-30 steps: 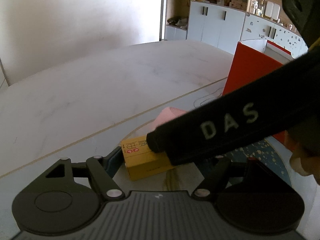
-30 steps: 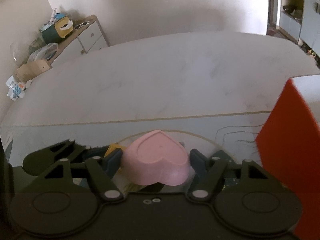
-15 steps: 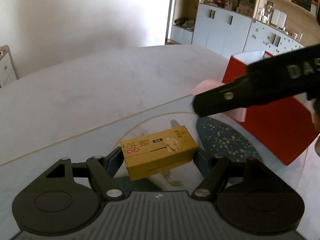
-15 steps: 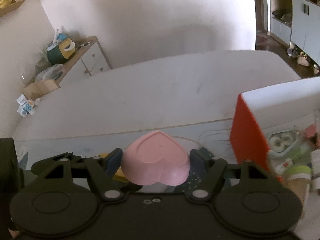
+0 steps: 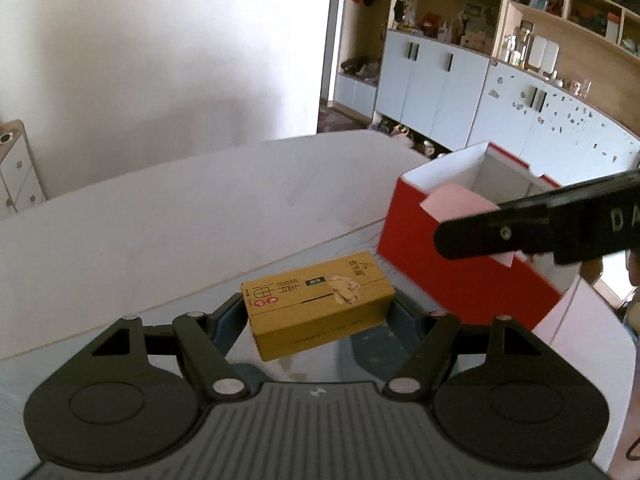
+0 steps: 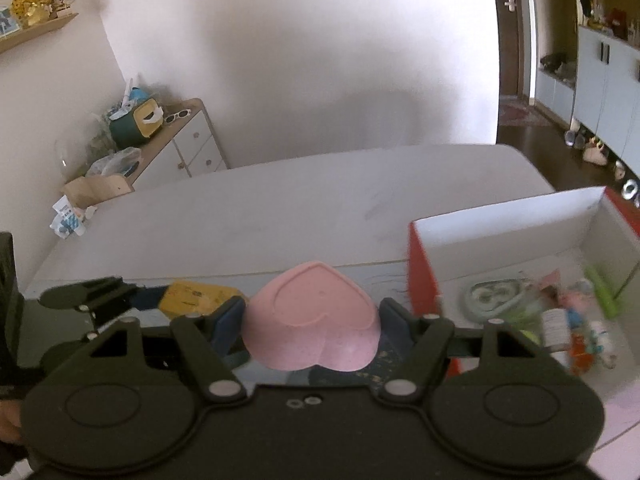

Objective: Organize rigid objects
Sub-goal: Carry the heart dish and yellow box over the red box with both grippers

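Observation:
My left gripper (image 5: 318,310) is shut on a yellow carton with red print (image 5: 318,306), held above the table. My right gripper (image 6: 312,318) is shut on a pink heart-shaped dish (image 6: 312,320), upside down between the pads. In the left wrist view the right gripper's black arm crosses at the right, with the pink dish (image 5: 460,204) above the rim of the red box (image 5: 452,264). In the right wrist view the red box (image 6: 422,280), white inside, stands to the right of the dish, and the yellow carton (image 6: 196,298) shows at the left.
Several small items, among them a grey-green case (image 6: 494,300) and little bottles (image 6: 556,326), lie in the red box. The white table (image 6: 260,216) stretches beyond. A low dresser (image 6: 188,144) stands by the wall; cabinets and shelves (image 5: 460,72) line the far side.
Both grippers have risen with their loads. The right gripper carried the pink dish rightward to the red box, whose inside has come into view. The yellow carton is lifted off the table.

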A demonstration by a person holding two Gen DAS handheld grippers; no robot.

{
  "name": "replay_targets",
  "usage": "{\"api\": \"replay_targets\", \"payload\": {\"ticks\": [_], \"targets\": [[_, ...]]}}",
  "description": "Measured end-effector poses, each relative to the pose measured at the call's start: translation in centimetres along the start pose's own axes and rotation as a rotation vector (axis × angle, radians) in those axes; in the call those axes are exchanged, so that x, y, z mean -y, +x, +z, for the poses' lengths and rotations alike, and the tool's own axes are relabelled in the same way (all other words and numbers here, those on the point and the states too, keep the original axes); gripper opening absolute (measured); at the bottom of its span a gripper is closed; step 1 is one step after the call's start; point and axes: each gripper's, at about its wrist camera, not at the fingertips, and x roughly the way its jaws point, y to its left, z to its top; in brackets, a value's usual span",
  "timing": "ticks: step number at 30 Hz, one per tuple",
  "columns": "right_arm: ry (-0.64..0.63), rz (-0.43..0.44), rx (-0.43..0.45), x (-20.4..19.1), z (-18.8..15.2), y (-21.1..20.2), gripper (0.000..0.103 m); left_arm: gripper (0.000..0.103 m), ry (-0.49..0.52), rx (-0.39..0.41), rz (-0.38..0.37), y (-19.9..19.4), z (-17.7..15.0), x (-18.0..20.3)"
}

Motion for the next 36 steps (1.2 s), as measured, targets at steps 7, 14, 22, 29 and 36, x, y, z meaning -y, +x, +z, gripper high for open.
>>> {"api": "replay_targets", "payload": {"ticks": [7,14,22,29,36], "targets": [[-0.028,-0.009,0.034,2.1,-0.3,-2.9,0.073,0.076,0.013,0.046,0.026,-1.5,1.2,2.8],[-0.028,-0.012,0.053,5.6,-0.7,-4.7,0.073,0.076,0.024,0.057,0.019,-1.2,3.5,6.8],[-0.002,-0.03,0.06,11.4,-1.3,-6.3,0.073,0.076,0.034,0.042,-0.008,1.1,5.8,11.6],[0.025,-0.07,0.059,16.9,-1.9,-7.1,0.073,0.076,0.064,0.012,-0.027,4.1,7.0,15.3],[0.015,-0.109,0.035,20.8,-2.4,-6.3,0.073,0.076,0.083,-0.049,-0.028,8.5,8.3,18.3]]}}
